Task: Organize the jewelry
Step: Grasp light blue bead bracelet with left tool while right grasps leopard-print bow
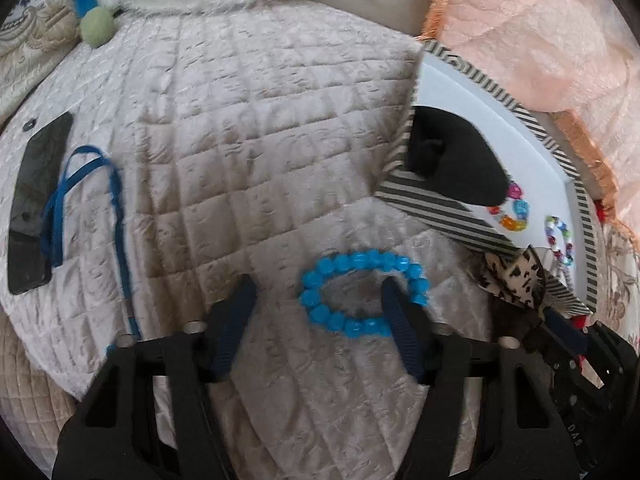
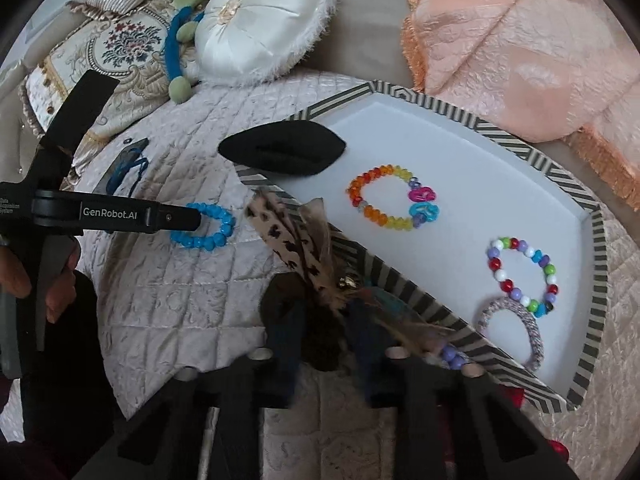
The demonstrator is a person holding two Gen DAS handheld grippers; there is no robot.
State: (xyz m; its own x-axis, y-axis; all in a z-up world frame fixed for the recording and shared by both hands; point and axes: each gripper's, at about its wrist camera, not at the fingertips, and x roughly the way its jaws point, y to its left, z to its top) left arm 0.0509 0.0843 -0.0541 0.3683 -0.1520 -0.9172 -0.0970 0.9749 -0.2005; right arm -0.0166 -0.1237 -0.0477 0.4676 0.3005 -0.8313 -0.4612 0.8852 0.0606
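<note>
Blue bead bracelet [image 1: 362, 294] on quilt, one jaw inside its ring

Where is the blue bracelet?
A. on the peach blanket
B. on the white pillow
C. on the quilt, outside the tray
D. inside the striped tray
C: the blue bracelet lies on the quilt, left of the striped tray, which holds the other bracelets.

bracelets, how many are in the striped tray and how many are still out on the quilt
In the striped tray: 3: orange and yellow bracelet, mixed-colour bracelet, grey-lilac bracelet
On the quilt: 1: blue bracelet
Total: 4
</note>
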